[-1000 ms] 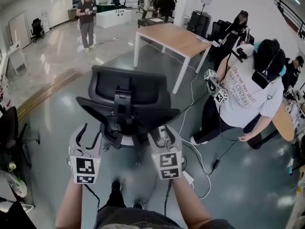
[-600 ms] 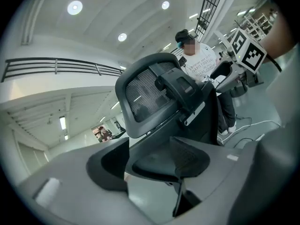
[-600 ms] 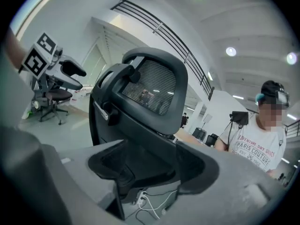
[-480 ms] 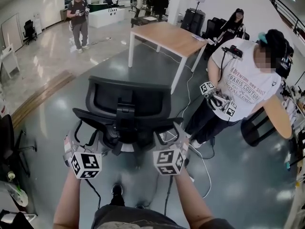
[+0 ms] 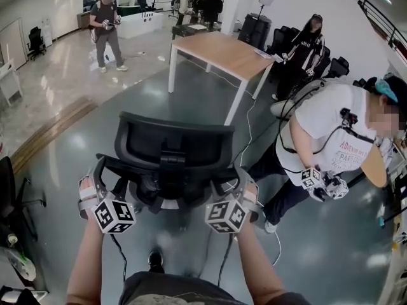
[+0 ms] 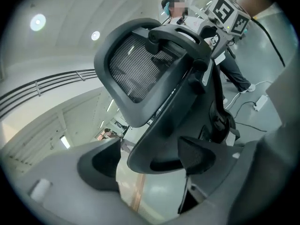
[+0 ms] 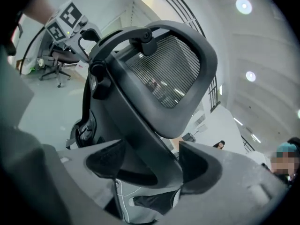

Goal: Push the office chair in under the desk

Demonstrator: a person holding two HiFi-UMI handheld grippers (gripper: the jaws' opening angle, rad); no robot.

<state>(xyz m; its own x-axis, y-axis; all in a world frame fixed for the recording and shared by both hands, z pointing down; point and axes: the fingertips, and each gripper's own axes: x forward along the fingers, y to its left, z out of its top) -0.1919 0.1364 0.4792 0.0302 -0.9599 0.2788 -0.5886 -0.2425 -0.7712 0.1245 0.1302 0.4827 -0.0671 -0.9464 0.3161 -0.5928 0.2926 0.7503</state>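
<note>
Black mesh and plastic make up the office chair [image 5: 168, 151], which stands on the grey floor [image 5: 76, 138] with its back toward the camera wearer. It is well apart from the wooden table [image 5: 222, 48], out beyond the table's near long edge and roughly in line with its near left corner. No part of it is under the top.

The left gripper [image 5: 103, 178] sits at the left rim of the chair back. In its own view the jaws are spread, and the chair's curved frame [image 6: 154, 153] runs between them. That frame lies against the right pad, with a slit of floor showing at the left pad.

The right gripper [image 5: 239, 184] is at the right rim, its jaws likewise spread. The frame [image 7: 140, 149] fills the gap between them and appears to meet both pads.

Right of the chair, a person in a white T-shirt [image 5: 324, 129] bends forward holding another pair of grippers [image 5: 324, 183]. Cables [image 5: 253, 129] trail over the floor between that person and the table's near right corner. Past the table's far edge several more people [image 5: 203, 2] stand, and one person [image 5: 105, 21] is alone at far left.
</note>
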